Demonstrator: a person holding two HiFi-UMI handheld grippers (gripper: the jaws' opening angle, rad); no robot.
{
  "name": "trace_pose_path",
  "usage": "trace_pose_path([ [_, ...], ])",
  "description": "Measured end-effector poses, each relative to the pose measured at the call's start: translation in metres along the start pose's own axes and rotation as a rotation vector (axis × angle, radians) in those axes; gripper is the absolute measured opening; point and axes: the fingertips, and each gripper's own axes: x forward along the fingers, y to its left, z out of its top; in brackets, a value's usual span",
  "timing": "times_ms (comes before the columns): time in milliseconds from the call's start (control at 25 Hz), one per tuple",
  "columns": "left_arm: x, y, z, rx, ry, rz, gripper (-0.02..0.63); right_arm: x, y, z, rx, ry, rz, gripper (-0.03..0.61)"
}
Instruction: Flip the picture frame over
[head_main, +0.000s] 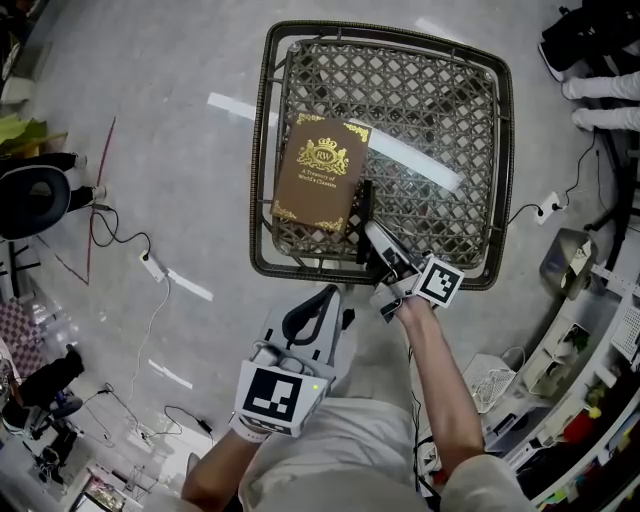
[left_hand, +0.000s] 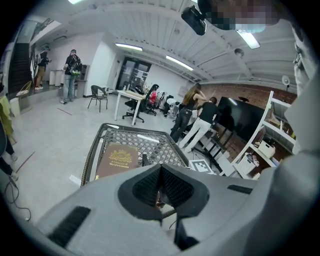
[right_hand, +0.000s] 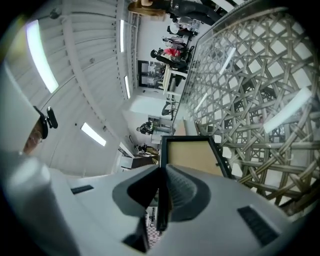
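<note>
Right gripper (right_hand: 161, 200) is clamped on the picture frame's (right_hand: 192, 157) black edge. The frame stands on edge at the wicker table's (head_main: 262, 150) 6 o'clock side. The flip looks roughly half done, with lowering still outstanding. Left gripper (left_hand: 161, 187) is closed and empty.

left tool (left_hand: 160, 170): jaws together | right tool (right_hand: 161, 172): clamped on frame (right_hand: 192, 156), arm extended
</note>
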Motion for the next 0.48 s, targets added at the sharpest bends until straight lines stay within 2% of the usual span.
trace_pose_path([
  [200, 0.0003, 0.0048, 0.0000, -0.008, -0.003, 0.002, 0.017, 0.0052, -0.0024, -0.0014, 0.042, -0.003, 0.029, 0.054],
  [360, 0.0003, 0.0044, 0.0033, -0.031, -0.002, 0.003, 0.018, 0.0068, 0.0015, -0.0039, 0.145, -0.001, 0.116, 0.054],
  [480, -0.0004, 0.0058, 0.0019, -0.026, -0.002, 0.007, 0.017, 0.0093, 0.0029, -0.0094, 0.167, 0.019, 0.139, 0.054],
])
